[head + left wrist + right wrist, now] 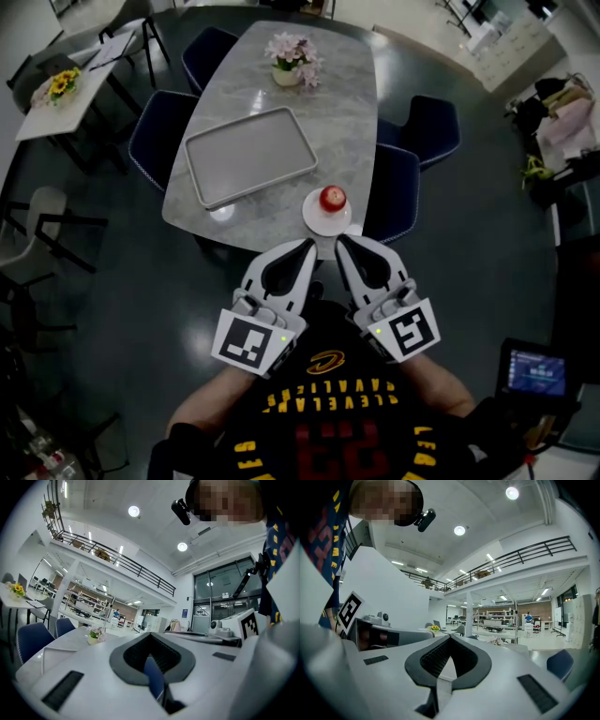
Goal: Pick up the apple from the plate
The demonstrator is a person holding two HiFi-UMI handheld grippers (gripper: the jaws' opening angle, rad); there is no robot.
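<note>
In the head view a red apple (332, 198) sits on a small white plate (319, 218) at the near right corner of the grey marble table (281, 112). Both grippers are held close to my chest, below the table's near edge. The left gripper (309, 246) and the right gripper (341, 241) point toward the plate, tips a short way from it, jaws closed together with nothing between them. In the left gripper view the left gripper (151, 637) looks out level over the table; the right gripper (449, 639) does likewise in its own view. Neither gripper view shows the apple.
A large grey tray (249, 155) lies on the table's middle left. A flower pot (292, 62) stands at the far end. Dark blue chairs (159, 141) flank the table, one (392, 192) just right of the plate. Another table (66, 94) stands far left.
</note>
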